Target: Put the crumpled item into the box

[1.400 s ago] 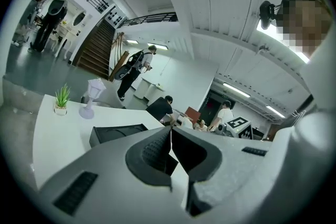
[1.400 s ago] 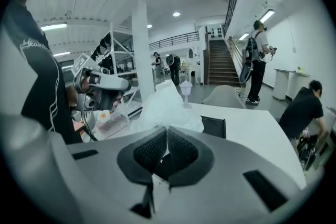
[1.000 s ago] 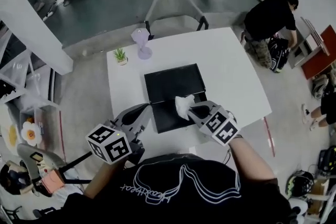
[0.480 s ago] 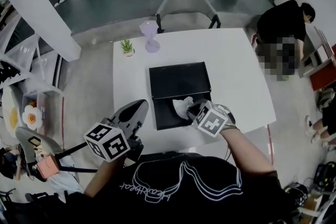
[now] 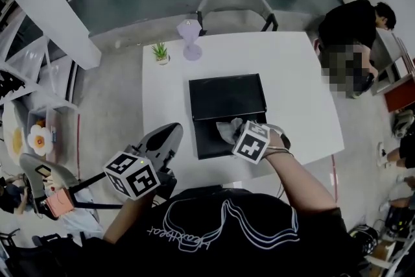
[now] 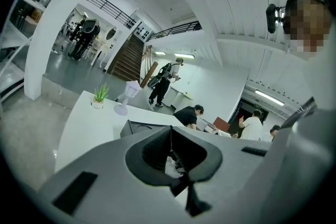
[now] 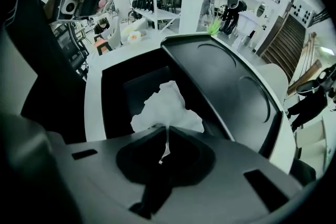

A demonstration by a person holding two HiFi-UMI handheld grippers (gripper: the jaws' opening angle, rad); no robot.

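Presently, hazards on file for your attention.

Item, right claw: it points steeply down over the box. Its jaws are nearly together and have just been easing apart, with a thin corner of the crumpled paper pinched between them.

Item, crumpled paper: it hangs within the open base of the box, with the lid laid flat beyond. You cannot tell whether it touches the bottom.

Item, left claw: it is closed with nothing in it, well apart from the box, by the near corner of the worktop.

Risk one: the pinched corner may cling to a pad as you open. Lift away then, and the paper likely rides back out.

Risk two: the paper looks light and springy. Let go high, it may unfold over the rim.

Risk three: nothing steadies the box, so a nudge from your right claw could slide it.
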